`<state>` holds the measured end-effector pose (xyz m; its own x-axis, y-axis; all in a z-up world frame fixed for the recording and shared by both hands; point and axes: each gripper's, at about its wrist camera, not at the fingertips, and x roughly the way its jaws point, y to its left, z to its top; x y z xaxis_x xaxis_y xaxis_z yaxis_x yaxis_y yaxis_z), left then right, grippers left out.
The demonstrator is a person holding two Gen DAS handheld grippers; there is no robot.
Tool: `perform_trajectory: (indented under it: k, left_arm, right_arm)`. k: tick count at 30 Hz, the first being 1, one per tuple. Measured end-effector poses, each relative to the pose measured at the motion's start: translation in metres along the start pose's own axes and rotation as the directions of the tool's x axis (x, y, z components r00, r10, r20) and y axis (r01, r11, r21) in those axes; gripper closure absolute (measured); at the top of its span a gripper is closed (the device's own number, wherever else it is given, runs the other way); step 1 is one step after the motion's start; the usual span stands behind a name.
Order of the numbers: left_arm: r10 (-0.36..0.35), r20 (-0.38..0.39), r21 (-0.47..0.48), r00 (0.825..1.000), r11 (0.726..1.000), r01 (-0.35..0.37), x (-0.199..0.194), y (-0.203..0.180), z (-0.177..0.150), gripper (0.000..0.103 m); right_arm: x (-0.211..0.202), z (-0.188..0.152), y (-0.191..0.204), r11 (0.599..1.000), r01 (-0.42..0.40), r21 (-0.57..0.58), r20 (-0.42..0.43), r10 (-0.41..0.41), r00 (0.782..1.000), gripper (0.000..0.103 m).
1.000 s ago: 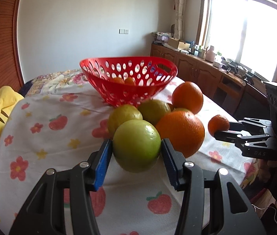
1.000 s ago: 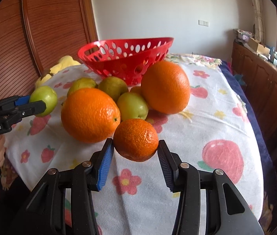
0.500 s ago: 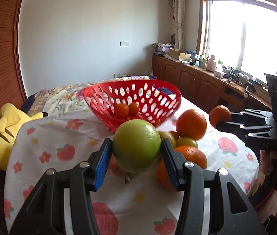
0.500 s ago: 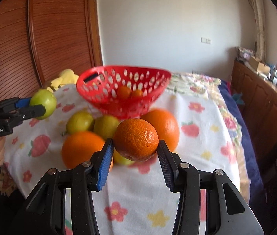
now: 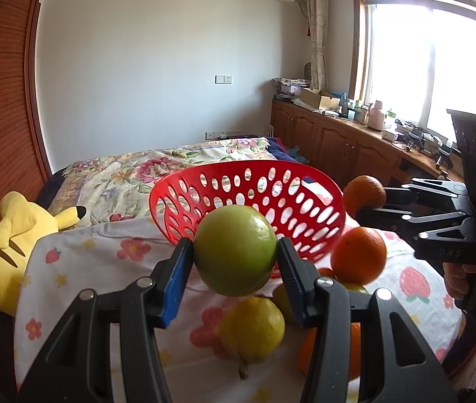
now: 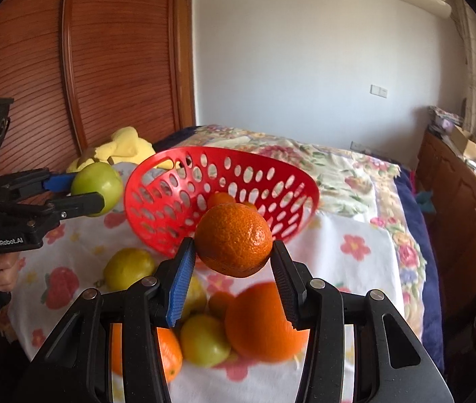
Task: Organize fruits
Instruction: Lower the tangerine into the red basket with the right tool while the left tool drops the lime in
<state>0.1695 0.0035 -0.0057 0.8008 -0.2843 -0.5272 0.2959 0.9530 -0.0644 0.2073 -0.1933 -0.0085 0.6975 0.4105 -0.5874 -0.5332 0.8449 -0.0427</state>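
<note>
My left gripper (image 5: pixel 234 258) is shut on a green apple (image 5: pixel 235 250), held above the table in front of the red perforated basket (image 5: pixel 312 201). My right gripper (image 6: pixel 233 255) is shut on a small orange (image 6: pixel 234 240), also raised just before the basket (image 6: pixel 157 208). In the left wrist view the right gripper (image 5: pixel 369 206) with its orange (image 5: pixel 365 190) is at the basket's right rim. In the right wrist view the left gripper (image 6: pixel 80 191) with the apple (image 6: pixel 96 183) is at the basket's left rim. Small oranges (image 6: pixel 219 198) lie inside the basket.
Several loose oranges (image 6: pixel 261 325) and green-yellow fruits (image 6: pixel 128 267) lie on the flowered tablecloth (image 6: pixel 349 268) below both grippers. A yellow plush toy (image 5: pixel 12 245) lies at the left table edge. A wooden cabinet (image 5: pixel 349 147) runs along the right.
Both grippers have risen with their fruit and moved toward the basket. The fruit pile on the cloth now sits lower in both views.
</note>
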Motion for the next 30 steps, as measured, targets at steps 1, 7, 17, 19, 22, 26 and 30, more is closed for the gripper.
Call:
perform_trajectory:
  k: [1,7,17,19,22,26,30]
  left_arm:
    - [0.003,-0.002,0.001,1.0,1.0,-0.003,0.003,0.002,0.002,0.053]
    - [0.01,-0.017,0.005,1.0,1.0,-0.01,0.02,0.008,0.011,0.053]
    - [-0.015,-0.024,0.01,1.0,1.0,0.015,0.04,0.011,0.02,0.053]
    - [-0.019,-0.025,0.007,1.0,1.0,0.019,0.043,0.012,0.021,0.053]
    - [-0.021,-0.029,0.002,0.999,1.0,0.021,0.048,0.015,0.022,0.053]
    - [-0.02,-0.03,0.001,0.999,1.0,0.02,0.05,0.016,0.022,0.053]
    - [-0.018,-0.035,0.0,0.999,1.0,0.018,0.052,0.017,0.022,0.053]
  right_arm:
    - [0.006,0.004,0.0,1.0,0.0,-0.009,-0.007,0.0,1.0,0.056]
    - [0.037,0.015,-0.002,0.999,-0.028,-0.029,-0.04,0.027,0.999,0.056]
    - [0.069,0.016,0.0,0.997,-0.052,-0.049,-0.106,0.047,0.993,0.056]
    - [0.071,0.015,0.0,0.997,-0.062,-0.043,-0.113,0.056,0.992,0.056]
    - [0.076,0.015,0.001,0.997,-0.07,-0.043,-0.125,0.064,0.99,0.056]
    - [0.082,0.016,0.006,0.996,-0.072,-0.052,-0.142,0.064,0.988,0.056]
    - [0.085,0.016,0.008,0.996,-0.073,-0.059,-0.149,0.063,0.987,0.056]
